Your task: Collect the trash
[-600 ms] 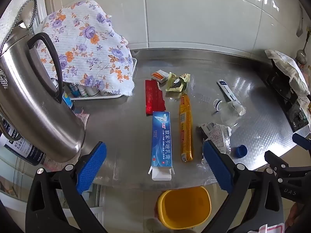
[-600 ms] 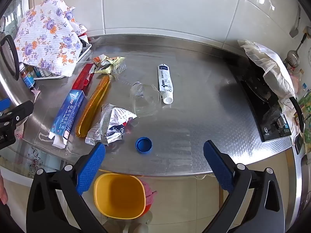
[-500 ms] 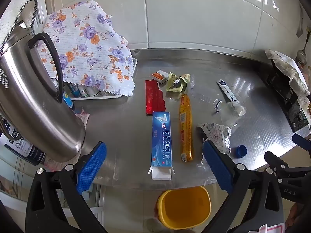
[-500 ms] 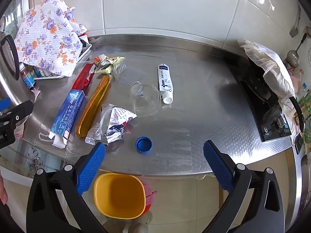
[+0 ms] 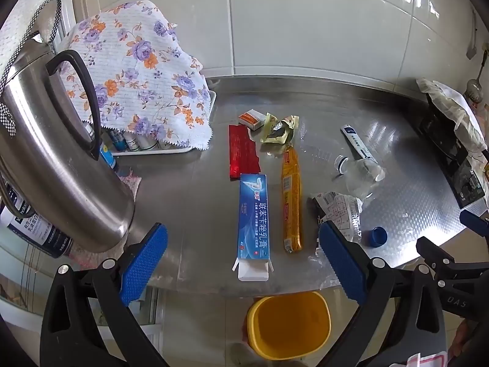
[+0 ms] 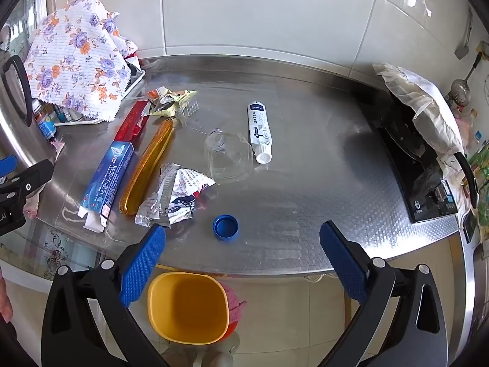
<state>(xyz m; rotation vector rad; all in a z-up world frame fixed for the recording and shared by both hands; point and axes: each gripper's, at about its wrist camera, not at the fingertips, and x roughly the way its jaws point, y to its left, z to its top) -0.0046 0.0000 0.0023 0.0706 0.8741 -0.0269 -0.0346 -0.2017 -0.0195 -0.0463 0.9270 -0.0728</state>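
Trash lies on the steel counter (image 6: 305,183): a blue toothpaste box (image 5: 254,214) (image 6: 108,180), an orange sausage-like wrapper (image 5: 292,205) (image 6: 148,168), a red wrapper (image 5: 243,153), a crumpled foil bag (image 6: 174,194) (image 5: 337,211), a clear plastic bottle (image 6: 229,159), a blue cap (image 6: 225,227) (image 5: 376,236), a white tube (image 6: 259,128) and a yellow-green wrapper (image 5: 278,128). A yellow bin (image 6: 188,307) (image 5: 288,324) stands on the floor below the counter edge. My left gripper (image 5: 243,263) and right gripper (image 6: 243,260) are open and empty, near the counter's front edge.
A large steel kettle (image 5: 52,159) stands at the left. A floral cloth (image 5: 137,85) covers a tray of small bottles. A black induction hob (image 6: 418,165) with a white bag (image 6: 418,101) is at the right. A small orange-white box (image 5: 251,118) lies behind the wrappers.
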